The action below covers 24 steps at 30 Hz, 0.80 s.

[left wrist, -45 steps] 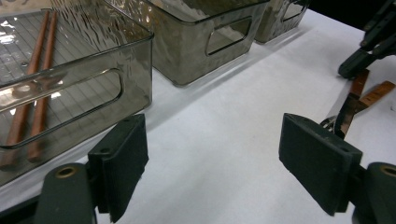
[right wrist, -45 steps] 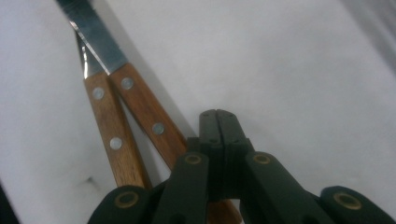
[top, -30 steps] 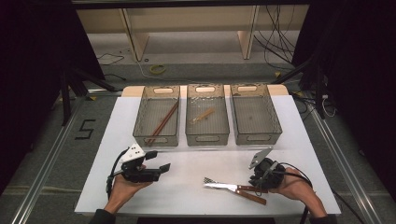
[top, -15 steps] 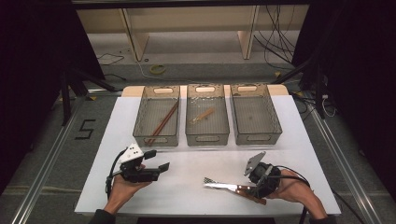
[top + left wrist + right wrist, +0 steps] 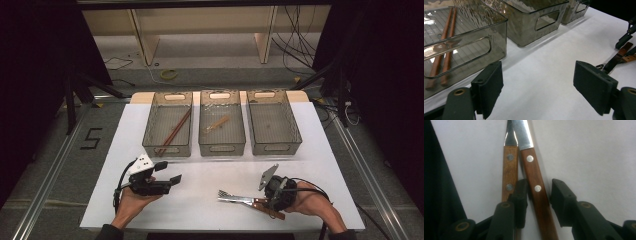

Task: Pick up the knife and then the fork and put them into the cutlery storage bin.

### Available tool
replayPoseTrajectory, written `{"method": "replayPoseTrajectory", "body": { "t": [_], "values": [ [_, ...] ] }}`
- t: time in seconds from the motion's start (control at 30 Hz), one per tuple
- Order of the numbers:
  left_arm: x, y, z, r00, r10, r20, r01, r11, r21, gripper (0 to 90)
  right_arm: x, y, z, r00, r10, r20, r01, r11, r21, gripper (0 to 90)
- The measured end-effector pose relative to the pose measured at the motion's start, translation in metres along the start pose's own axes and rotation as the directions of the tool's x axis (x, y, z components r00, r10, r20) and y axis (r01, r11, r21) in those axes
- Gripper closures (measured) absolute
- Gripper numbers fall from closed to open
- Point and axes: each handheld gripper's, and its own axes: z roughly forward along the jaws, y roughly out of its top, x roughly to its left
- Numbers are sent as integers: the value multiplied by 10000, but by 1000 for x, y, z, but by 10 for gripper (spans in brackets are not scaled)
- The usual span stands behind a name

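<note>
1. Right now the right gripper (image 5: 536, 192) straddles the knife (image 5: 534, 182) handle on the table's (image 5: 200, 210) near right; the fork (image 5: 509, 170) lies just outside its left jaw.
2. Its jaws have just been closing, with a gap at the right pad, so no grip yet.
3. Both utensils run leftward across the table, tips toward the left gripper (image 5: 167, 182).
4. That one rests wide open, empty, well apart.

Left gripper (image 5: 162, 184) gapes wide; right gripper (image 5: 272, 197) has just been closing.
</note>
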Motion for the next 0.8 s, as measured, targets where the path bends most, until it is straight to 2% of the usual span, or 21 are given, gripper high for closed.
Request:
{"method": "replayPoseTrajectory", "body": {
  "t": [0.23, 0.33, 0.6, 0.67, 0.8],
  "values": [
    [1, -1, 0, 10000, -8, -21, 8, 10000, 38, 232, 2, 2, 0, 9996, -292, -67, 293, 9995, 119, 730],
    [0, -1, 0, 10000, 37, -9, -37, 10000, 77, 232, 3, 2, 0, 9982, -592, -60, 593, 9982, 92, 759],
    [0, -1, 1, 10000, 39, -9, -39, 9999, 105, 233, 3, 0, -1, 9960, -893, -72, 893, 9960, -32, 769],
    [0, -1, 1, 10000, 31, -10, -31, 10000, 94, 233, 3, 0, -3, 9959, -903, -113, 901, 9958, -131, 770],
    [0, -1, 1, 10000, 42, -1, -42, 10000, 74, 233, 0, -2, -11, 9986, -527, 36, 529, 9975, -478, 770]
  ]
}}
